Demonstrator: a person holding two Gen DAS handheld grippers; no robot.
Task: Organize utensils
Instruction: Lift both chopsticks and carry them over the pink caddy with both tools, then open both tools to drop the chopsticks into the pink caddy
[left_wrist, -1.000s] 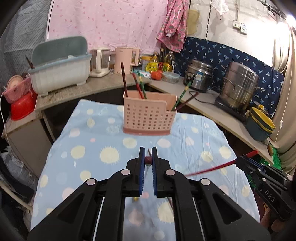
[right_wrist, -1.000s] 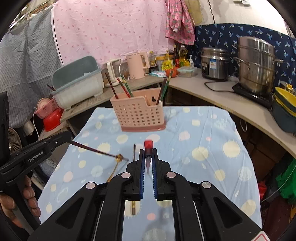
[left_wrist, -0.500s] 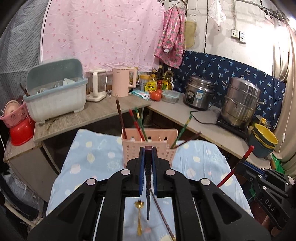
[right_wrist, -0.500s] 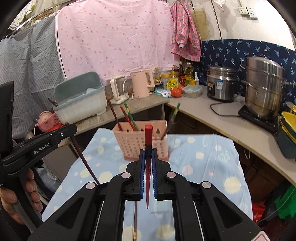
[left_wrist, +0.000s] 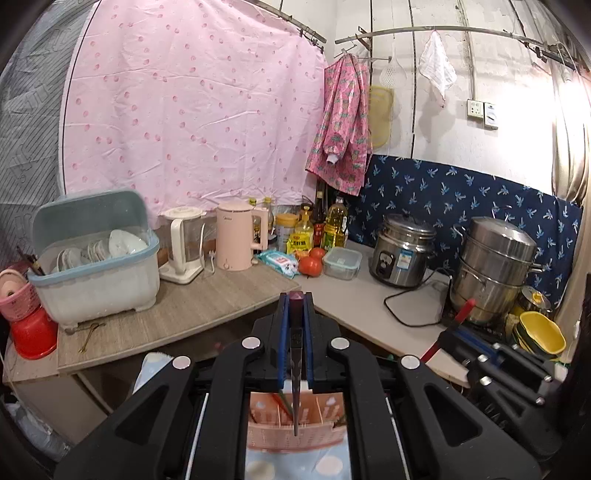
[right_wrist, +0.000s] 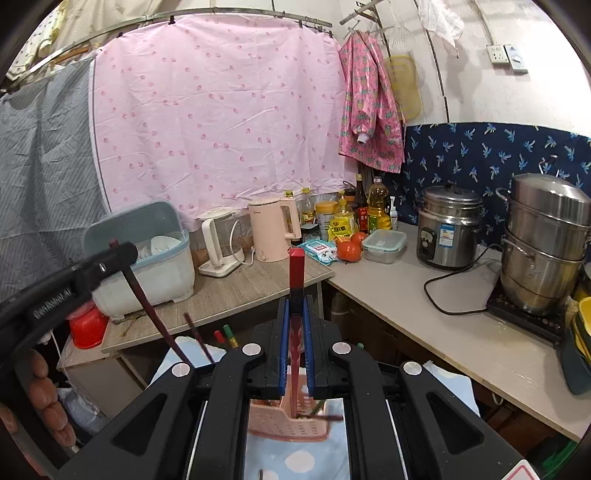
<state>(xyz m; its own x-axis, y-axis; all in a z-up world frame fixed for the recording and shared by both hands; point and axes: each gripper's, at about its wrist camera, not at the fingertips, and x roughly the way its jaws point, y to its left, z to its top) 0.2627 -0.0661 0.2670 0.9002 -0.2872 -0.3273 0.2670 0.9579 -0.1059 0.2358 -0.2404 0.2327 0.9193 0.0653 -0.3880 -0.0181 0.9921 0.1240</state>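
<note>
Left gripper (left_wrist: 295, 314) jaws clamped on dark chopstick (left_wrist: 295, 391), right gripper (right_wrist: 295, 317) clamped on red chopstick (right_wrist: 296, 269), both above pink basket (right_wrist: 288, 424).

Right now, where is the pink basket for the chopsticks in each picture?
Left wrist view: the pink basket sits at the bottom middle, seen between the closed left gripper's arms, under its dark chopstick.
Right wrist view: bottom middle too, beneath the right gripper and its red chopstick.
Shared landmark: the pink kettle on the counter.
</note>
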